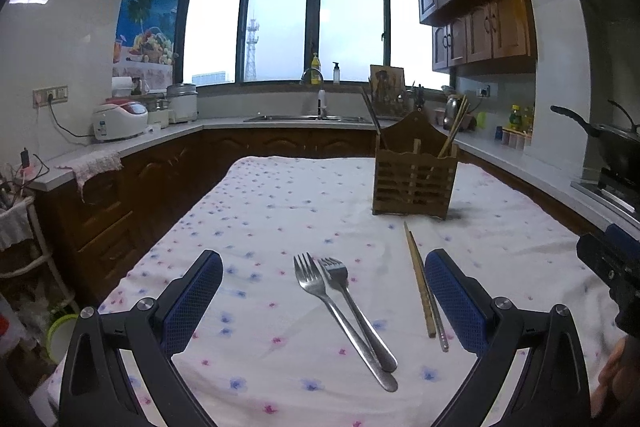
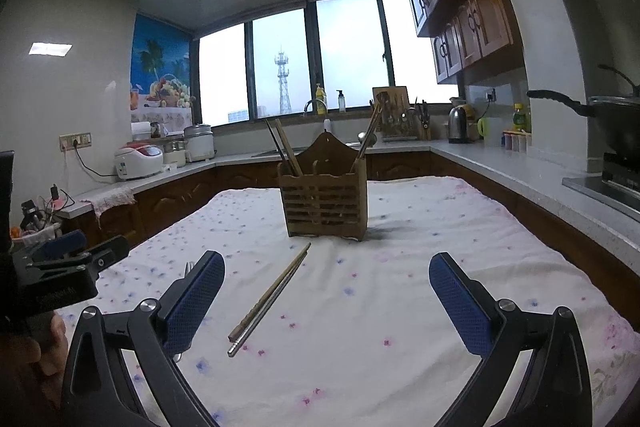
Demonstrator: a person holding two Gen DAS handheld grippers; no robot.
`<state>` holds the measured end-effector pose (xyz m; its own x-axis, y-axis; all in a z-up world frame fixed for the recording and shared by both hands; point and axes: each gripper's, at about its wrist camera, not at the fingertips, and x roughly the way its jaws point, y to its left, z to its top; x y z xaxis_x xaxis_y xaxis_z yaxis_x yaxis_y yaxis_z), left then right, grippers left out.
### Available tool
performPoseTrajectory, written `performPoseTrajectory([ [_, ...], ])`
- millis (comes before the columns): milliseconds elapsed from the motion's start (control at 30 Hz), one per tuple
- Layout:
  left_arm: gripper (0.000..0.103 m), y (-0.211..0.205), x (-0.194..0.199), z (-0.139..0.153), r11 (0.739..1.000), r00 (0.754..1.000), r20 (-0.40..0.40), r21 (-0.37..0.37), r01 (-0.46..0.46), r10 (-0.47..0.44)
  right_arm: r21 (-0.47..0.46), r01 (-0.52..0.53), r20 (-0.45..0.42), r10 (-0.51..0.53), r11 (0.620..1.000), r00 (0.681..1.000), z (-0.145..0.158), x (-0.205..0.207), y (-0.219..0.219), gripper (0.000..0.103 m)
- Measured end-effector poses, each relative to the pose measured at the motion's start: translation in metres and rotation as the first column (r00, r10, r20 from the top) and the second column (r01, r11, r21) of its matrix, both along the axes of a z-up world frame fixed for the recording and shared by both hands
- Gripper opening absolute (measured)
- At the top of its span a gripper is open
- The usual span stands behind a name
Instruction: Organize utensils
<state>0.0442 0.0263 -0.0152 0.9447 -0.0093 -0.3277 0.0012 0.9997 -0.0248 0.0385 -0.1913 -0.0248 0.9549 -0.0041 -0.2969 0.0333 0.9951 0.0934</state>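
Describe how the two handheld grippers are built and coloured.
Both match: the left gripper and right gripper have black angular linkage arms with silver pivot bolts, ending in blue pads with a fine mesh-like texture. Faint lettering on one body is unreadable.

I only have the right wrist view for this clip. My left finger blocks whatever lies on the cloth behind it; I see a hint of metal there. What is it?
Observer: Two metal forks lie between the left gripper's open fingers, handles overlapping.

Operator: Are they touching the chopstick pair I see?

Observer: No. In the left wrist view the chopsticks lie apart from the forks, close beside the left gripper's right finger.

Operator: Does the left gripper hold anything?

Observer: Nothing; its fingers are spread wide over the floral tablecloth, with the wooden holder standing farther back.
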Motion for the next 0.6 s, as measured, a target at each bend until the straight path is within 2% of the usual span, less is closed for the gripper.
performPoseTrajectory([
  [367, 0.102, -0.0069, -0.0062, -0.0036, 0.998, 0.999, 0.034, 0.056, -0.006, 0.004, 0.003, 0.015, -0.007, -0.015, 1.000, 1.000, -0.0025, -0.0001, -0.0037, 0.103],
  [600, 0.102, -0.0075, -0.0069, -0.0041, 0.998, 0.999, 0.034, 0.060, -0.011, 0.009, 0.003, 0.016, -0.004, -0.016, 1.000, 1.000, -0.0025, -0.0019, -0.0037, 0.103],
])
